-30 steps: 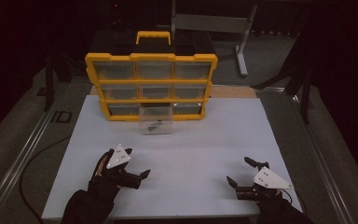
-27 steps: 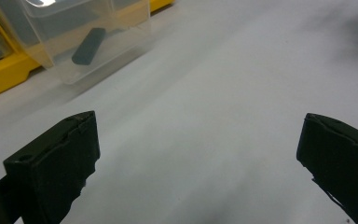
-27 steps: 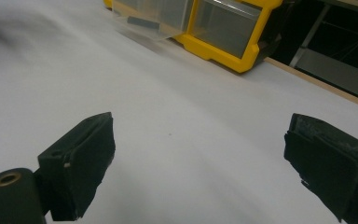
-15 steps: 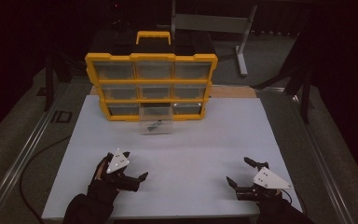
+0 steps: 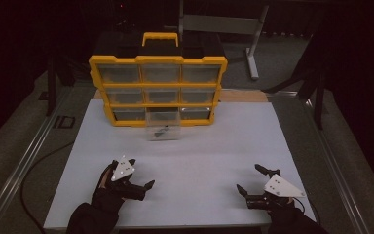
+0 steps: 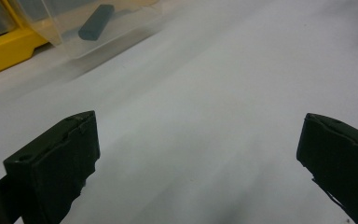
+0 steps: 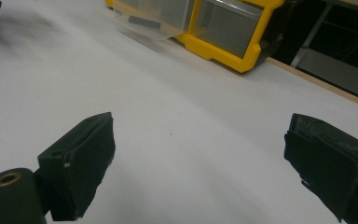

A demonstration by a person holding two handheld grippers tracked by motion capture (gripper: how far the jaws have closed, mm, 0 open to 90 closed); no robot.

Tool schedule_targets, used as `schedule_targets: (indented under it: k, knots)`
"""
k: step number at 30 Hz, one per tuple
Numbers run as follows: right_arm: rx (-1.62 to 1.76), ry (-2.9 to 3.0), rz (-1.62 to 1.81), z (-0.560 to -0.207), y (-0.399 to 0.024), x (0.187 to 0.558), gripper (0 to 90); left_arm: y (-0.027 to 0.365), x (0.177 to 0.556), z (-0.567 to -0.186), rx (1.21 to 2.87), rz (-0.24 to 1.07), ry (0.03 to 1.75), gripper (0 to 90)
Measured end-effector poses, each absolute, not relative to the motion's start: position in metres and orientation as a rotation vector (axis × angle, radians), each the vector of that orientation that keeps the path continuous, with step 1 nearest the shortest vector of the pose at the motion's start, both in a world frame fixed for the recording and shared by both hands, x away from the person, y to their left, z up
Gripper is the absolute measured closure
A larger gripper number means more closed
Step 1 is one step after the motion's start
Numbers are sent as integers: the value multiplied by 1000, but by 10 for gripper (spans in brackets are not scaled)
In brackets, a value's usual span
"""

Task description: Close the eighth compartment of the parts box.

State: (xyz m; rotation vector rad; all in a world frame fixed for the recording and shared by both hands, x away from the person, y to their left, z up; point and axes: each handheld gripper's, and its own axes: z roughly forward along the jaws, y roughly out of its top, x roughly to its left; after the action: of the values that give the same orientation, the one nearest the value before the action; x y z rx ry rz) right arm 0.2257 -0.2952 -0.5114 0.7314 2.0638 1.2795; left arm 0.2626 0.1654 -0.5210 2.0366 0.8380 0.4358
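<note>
A yellow organiser (image 5: 158, 87) with three rows of clear drawers stands at the back of the white table (image 5: 214, 146). Its bottom middle drawer (image 5: 163, 126) is pulled out, and a small dark part (image 6: 95, 22) lies inside it. My left gripper (image 5: 140, 173) rests low at the near left of the table, open, with nothing between its jaws. At the near right my right gripper (image 5: 250, 179) is open too, also with nothing between its jaws. In the right gripper view the pulled-out drawer (image 7: 149, 18) and the organiser's yellow corner (image 7: 233, 32) lie far ahead.
A wooden strip (image 5: 243, 95) runs along the table's far edge behind the organiser. Grey metal rails (image 5: 29, 151) flank the table on both sides. A dark stand (image 5: 253, 44) is behind, on the floor. Bare white surface lies between the grippers and the drawer.
My left gripper has slid a little toward the near edge of the table. The right gripper has barely moved. Both stay open.
</note>
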Motion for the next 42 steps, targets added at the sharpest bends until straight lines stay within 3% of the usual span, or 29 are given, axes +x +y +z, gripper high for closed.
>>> schedule_targets:
  k: [23,42]
  knots:
    - [727,2063,1279,-511,-295,226,84,158,261,-516,2008,452,947,0]
    - [745,2062,1277,-511,-294,225,84,124,276,-532,2124,414,1042,0]
